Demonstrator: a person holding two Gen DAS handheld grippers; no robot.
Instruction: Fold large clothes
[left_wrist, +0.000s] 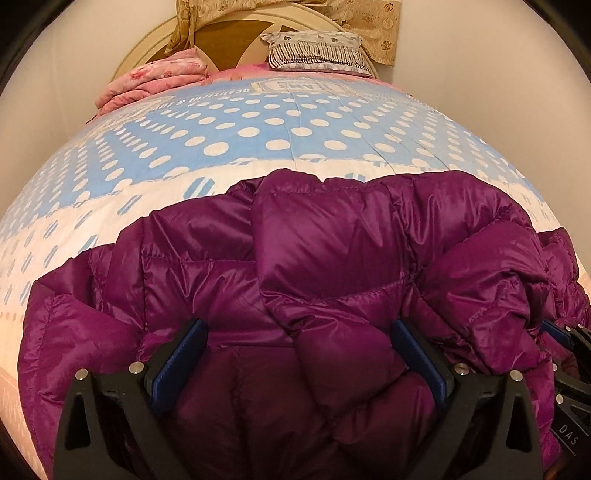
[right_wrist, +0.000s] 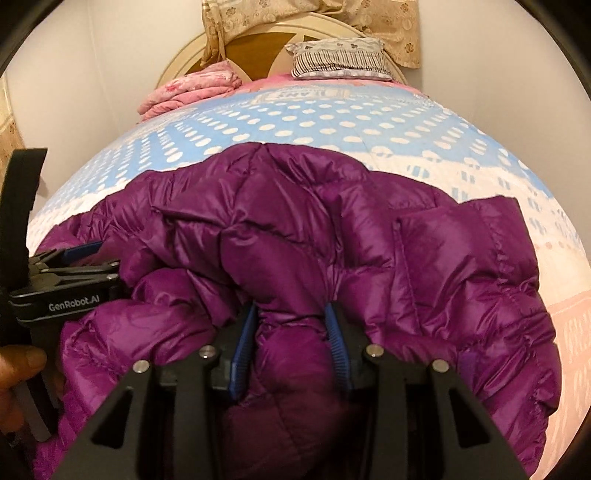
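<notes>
A shiny purple puffer jacket (left_wrist: 325, 258) lies bunched at the near end of the bed, and it also fills the right wrist view (right_wrist: 295, 229). My left gripper (left_wrist: 299, 332) is wide open, its blue-padded fingers (left_wrist: 181, 362) pressed down on either side of a thick jacket fold. My right gripper (right_wrist: 291, 314) is closed on a puffy fold of the jacket, its blue pads (right_wrist: 338, 343) squeezing it. The left gripper's body shows at the left edge of the right wrist view (right_wrist: 70, 280).
The bed has a blue quilt with white dots (left_wrist: 280, 122). A folded pink blanket (left_wrist: 155, 81) and a patterned pillow (left_wrist: 317, 50) lie by the round headboard (left_wrist: 229, 44). A beige cloth (left_wrist: 369, 26) hangs over it. Walls flank the bed.
</notes>
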